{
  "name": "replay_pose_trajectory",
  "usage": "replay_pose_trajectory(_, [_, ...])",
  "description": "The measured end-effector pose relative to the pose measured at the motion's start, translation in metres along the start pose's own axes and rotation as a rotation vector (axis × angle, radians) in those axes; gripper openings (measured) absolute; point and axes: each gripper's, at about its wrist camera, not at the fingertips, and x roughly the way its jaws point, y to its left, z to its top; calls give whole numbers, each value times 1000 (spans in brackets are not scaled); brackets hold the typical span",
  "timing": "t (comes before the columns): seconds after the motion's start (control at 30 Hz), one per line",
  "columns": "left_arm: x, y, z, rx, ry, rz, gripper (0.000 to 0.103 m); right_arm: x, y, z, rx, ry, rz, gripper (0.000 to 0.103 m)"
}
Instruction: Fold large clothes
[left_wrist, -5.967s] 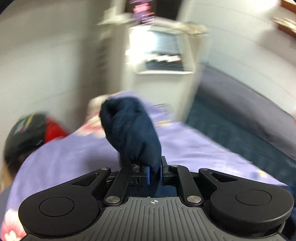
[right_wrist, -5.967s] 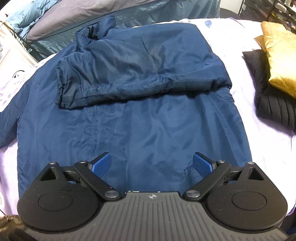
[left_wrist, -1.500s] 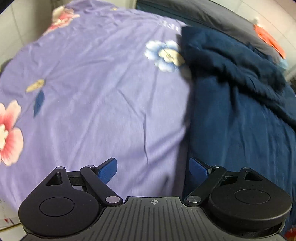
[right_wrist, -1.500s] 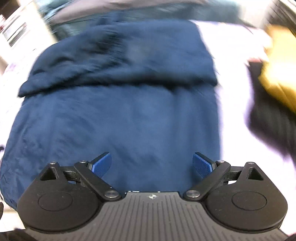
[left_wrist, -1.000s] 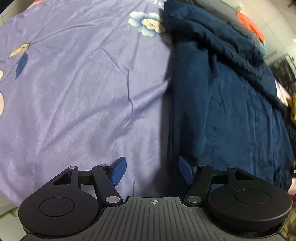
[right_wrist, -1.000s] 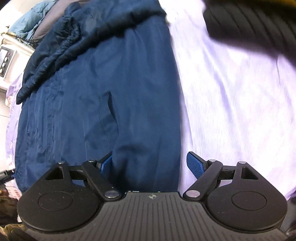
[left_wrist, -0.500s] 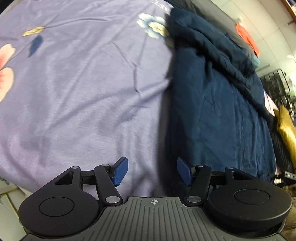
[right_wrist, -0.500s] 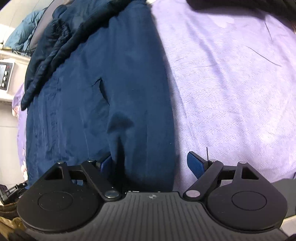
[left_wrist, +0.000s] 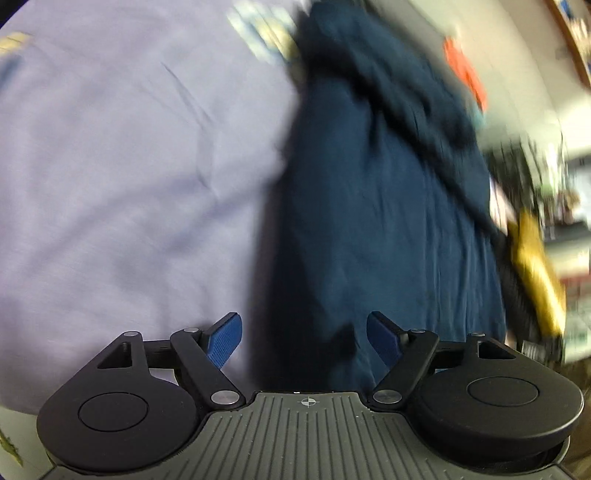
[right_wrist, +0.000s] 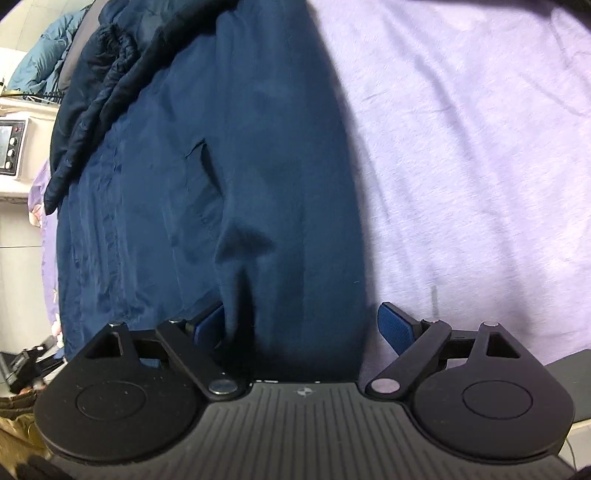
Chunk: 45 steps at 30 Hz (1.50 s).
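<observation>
So I have both grippers low over the near hem of the navy jacket, which lies flat on the lavender bedsheet with its upper part folded down across the chest. On the right wrist view, my right gripper stands with its jaws spread wide; they have just been opening a little further, and the jacket's right-hand edge runs up between them without either blue pad pressing on it (the left pad is partly hidden behind a fold of cloth). On the left wrist view, which is blurred, my left gripper is likewise spread apart, straddling the jacket's other side edge: one pad over the bedsheet, the other over navy fabric, neither clamping. A mustard-yellow garment lies beyond the jacket's far side, and a flower print shows on the sheet near the collar end.
</observation>
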Motion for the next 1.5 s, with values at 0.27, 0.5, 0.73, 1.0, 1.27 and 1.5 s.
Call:
replay_pose_trajectory(0.27, [39, -25, -26, 142, 167, 18, 103, -1, 9, -16, -58, 34, 17, 67])
replay_pose_trajectory(0.5, [30, -29, -11, 200, 206, -39, 94, -6, 33, -7, -156, 84, 9, 30])
replay_pose_trajectory(0.73, [16, -34, 9, 252, 164, -106, 78, -32, 54, 3, -90, 49, 100, 22])
replay_pose_trajectory(1.0, [-9, -82, 110, 405, 15, -127, 71, -84, 116, 60, -123, -117, 282, 21])
replay_pose_trajectory(1.27, [-22, -146, 239, 485, -183, -113, 68, -115, 151, 197, -30, -227, 507, 21])
replay_pose_trajectory(1.5, [37, -156, 342, 307, -262, 21, 69, -68, 147, 316, 182, -286, 472, 21])
